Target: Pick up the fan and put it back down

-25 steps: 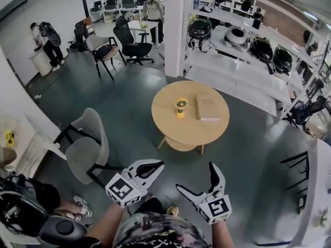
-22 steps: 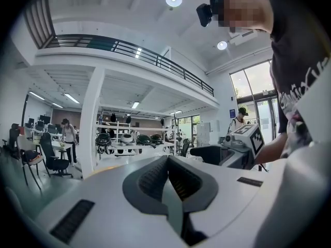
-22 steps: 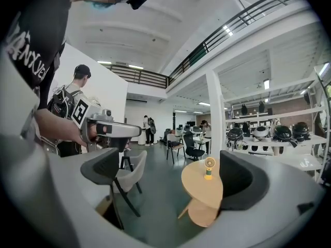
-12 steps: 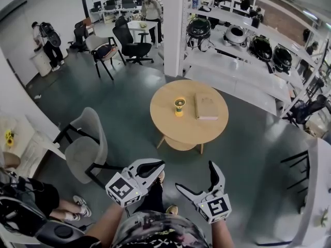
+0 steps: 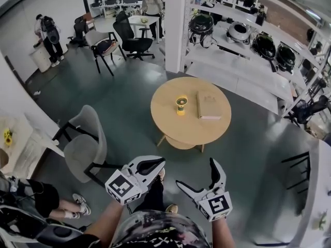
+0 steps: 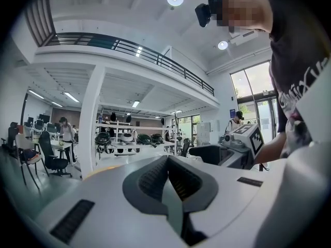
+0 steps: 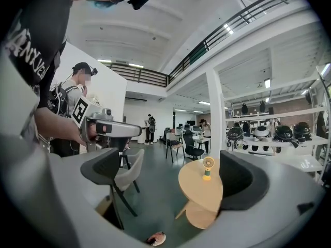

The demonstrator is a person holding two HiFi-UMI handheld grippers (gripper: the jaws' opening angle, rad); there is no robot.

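Resting on round table [image 5: 182,132]: fan [image 5: 180,105], book [image 5: 208,106]

fan [image 5: 181,105] details too small, table [image 7: 199,185] partly hidden

Bright, even light; fisheye-bent edges.

Head and right gripper views share the table [image 5: 176,132].
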